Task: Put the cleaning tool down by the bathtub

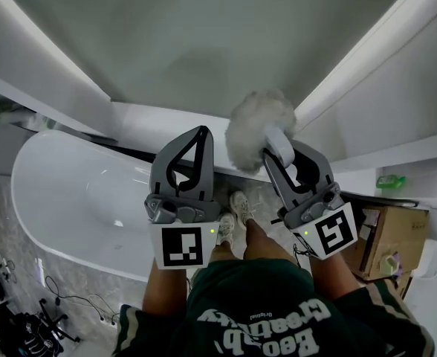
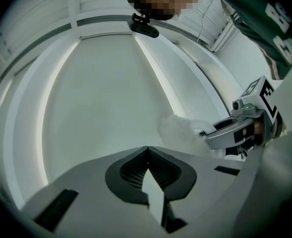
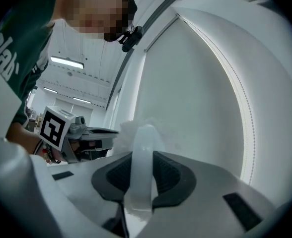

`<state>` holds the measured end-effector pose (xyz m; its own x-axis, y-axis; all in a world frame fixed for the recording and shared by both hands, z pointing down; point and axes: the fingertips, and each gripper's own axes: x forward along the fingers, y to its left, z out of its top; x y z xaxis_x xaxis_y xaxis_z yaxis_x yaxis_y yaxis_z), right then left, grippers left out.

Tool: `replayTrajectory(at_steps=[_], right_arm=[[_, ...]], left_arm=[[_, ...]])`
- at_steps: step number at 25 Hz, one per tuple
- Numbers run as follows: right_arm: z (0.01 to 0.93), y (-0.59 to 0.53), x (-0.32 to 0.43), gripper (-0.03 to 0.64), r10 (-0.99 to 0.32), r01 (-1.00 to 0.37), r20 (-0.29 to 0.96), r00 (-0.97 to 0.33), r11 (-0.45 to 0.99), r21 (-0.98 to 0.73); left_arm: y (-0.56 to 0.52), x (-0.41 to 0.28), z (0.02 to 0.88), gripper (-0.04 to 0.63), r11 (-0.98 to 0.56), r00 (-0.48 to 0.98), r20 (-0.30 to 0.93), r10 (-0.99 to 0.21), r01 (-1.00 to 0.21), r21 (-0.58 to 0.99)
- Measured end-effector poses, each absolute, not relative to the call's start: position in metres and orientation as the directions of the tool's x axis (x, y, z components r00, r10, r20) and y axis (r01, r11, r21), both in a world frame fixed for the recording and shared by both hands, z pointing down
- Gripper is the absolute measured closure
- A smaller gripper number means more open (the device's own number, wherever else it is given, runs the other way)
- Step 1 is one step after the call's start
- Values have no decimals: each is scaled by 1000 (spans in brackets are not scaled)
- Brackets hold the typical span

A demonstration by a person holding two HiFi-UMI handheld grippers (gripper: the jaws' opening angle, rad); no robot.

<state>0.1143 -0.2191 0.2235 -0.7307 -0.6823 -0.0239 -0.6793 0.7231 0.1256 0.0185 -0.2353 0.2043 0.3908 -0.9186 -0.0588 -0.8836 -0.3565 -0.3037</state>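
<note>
Head view looking steeply down at a person in a green shirt, standing on a pale marbled floor [image 1: 267, 199] beside the right end of a white oval bathtub [image 1: 70, 192]. The person's shoes [image 1: 233, 213] show between two grey handheld grippers, both held out level in front of the body.

The right gripper [image 1: 284, 153] has its jaws partly closed on the white plastic handle of the cleaning tool [image 1: 257, 125], a duster with a fluffy white head. In the right gripper view the handle [image 3: 143, 167] runs straight up between the two dark ribbed pads, which press on it from both sides, and the fluffy head rises just past the jaw tips. The tool is up in the air and rests on nothing (in the head view it hangs past the tub's right end, in front of a white wall).

The left gripper [image 1: 201, 134] sits just beside it, jaws fully together with nothing between them; in the left gripper view [image 2: 147, 151] the pads meet at a point.

A cardboard box [image 1: 386, 240] and a green bottle [image 1: 389, 181] are at the right. Black cables [image 1: 55, 296] lie on the floor at lower left.
</note>
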Motion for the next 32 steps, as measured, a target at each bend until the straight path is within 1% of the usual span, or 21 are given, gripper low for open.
replayTrajectory(at_steps=[5, 10, 13, 18, 22, 25, 32], right_arm=[[218, -233, 109, 522, -615, -612, -19, -788, 781, 123], [232, -284, 67, 522, -523, -521, -6, -852, 848, 91], [254, -301, 47, 522, -467, -465, 15, -884, 881, 87], [286, -309, 14, 522, -403, -397, 54, -914, 913, 92], [312, -309, -3, 522, -358, -353, 115, -927, 934, 58], [326, -305, -16, 522, -327, -318, 159, -932, 945, 75], [395, -316, -62, 522, -284, -285, 273, -919, 958, 36]], left_arm=[[-235, 15, 191, 586, -267, 299, -57, -953, -911, -315], [-267, -24, 192, 586, -155, 173, -36, -984, -943, -296], [-276, -41, 201, 586, -85, 98, -27, -995, -949, -302], [-272, -72, 213, 586, -19, 22, -10, -1000, -967, -255], [-266, -90, 227, 587, 37, -34, -17, -999, -967, -253], [-262, -102, 239, 586, 61, -61, -9, -998, -964, -258], [-267, -144, 296, 586, 98, -104, 18, -994, -971, -219]])
